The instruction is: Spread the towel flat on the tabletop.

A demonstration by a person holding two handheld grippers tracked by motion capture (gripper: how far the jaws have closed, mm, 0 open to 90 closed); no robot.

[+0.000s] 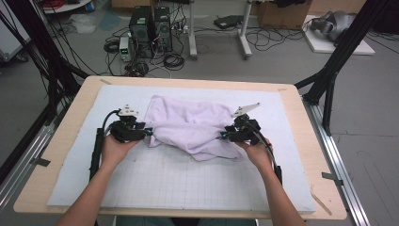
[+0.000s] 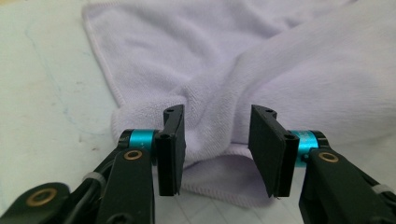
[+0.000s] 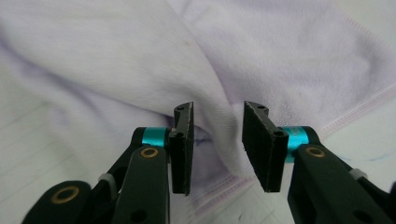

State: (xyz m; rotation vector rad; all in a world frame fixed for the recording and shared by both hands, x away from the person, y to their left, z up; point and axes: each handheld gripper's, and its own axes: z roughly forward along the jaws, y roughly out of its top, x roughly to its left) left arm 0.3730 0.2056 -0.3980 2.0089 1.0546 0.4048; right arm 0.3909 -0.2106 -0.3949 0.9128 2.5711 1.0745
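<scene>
A pale lilac towel (image 1: 188, 121) lies rumpled and loosely folded on the white gridded mat (image 1: 188, 181). My left gripper (image 1: 149, 132) is at the towel's left edge, and my right gripper (image 1: 222, 136) at its right edge; each is held in a hand. In the left gripper view the gripper (image 2: 215, 140) stands open, with a raised fold of towel (image 2: 219, 84) in the gap and the pads (image 2: 266, 149) apart from it. The right gripper (image 3: 217, 140) is likewise open over a ridge of towel (image 3: 140, 60) beside its hemmed edge.
The mat covers most of a wooden table (image 1: 70, 136). Black frame legs (image 1: 329, 84) stand at the table's far corners. Computer towers (image 1: 150, 28) and cables sit on the floor beyond the far edge.
</scene>
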